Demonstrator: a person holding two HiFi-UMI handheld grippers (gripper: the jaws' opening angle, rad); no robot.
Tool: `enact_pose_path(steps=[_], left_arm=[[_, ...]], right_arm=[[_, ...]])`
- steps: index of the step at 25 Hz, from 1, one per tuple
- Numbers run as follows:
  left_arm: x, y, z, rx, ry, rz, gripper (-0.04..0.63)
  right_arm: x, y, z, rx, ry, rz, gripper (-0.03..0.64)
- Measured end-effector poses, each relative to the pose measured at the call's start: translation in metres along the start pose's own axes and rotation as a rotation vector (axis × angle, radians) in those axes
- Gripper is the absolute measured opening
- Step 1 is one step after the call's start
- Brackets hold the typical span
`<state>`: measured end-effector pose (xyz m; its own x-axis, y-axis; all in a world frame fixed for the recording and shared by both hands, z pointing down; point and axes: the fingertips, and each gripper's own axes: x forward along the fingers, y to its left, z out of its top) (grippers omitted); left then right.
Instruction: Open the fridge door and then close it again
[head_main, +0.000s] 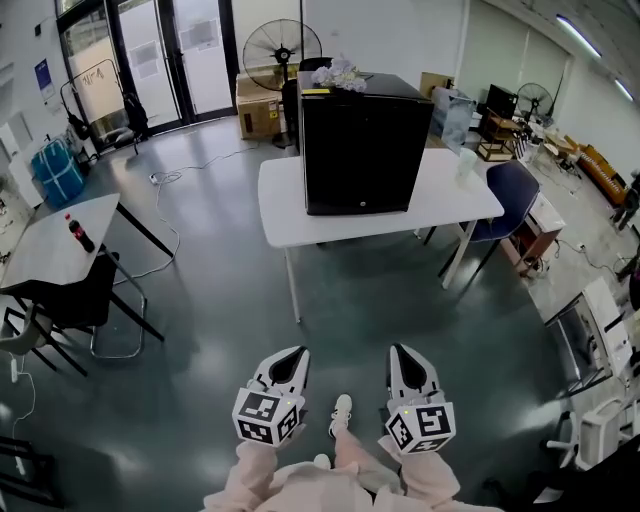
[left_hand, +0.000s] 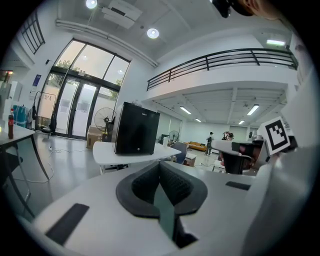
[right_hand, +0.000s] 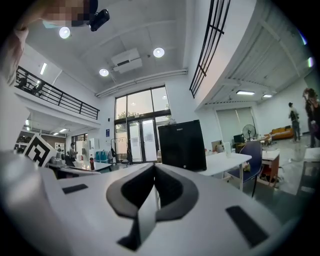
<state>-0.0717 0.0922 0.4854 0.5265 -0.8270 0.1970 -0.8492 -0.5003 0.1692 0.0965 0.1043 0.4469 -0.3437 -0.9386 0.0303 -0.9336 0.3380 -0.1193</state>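
A small black fridge (head_main: 360, 145) stands with its door closed on a white table (head_main: 290, 205) across the room; it also shows in the left gripper view (left_hand: 136, 135) and the right gripper view (right_hand: 183, 146). My left gripper (head_main: 296, 354) (left_hand: 160, 166) and right gripper (head_main: 404, 352) (right_hand: 154, 167) hang side by side low in the head view, well short of the table, both pointing toward the fridge. Each has its jaws shut with nothing between them.
A blue chair (head_main: 510, 200) sits at the table's right end. A second white table (head_main: 50, 240) with a cola bottle (head_main: 79, 232) and a black chair (head_main: 70, 300) stands at left. A standing fan (head_main: 281, 50), boxes and a floor cable (head_main: 170, 215) lie behind.
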Motion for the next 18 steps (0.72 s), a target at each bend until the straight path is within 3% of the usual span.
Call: enact_pose_path(steps=[18], left_arm=[[0.159,0.071,0.064,0.007,-0.010,0.031,0.011]], right_arm=[[0.171,-0.079,0.026,-0.054,0.007,0.036,0.011]])
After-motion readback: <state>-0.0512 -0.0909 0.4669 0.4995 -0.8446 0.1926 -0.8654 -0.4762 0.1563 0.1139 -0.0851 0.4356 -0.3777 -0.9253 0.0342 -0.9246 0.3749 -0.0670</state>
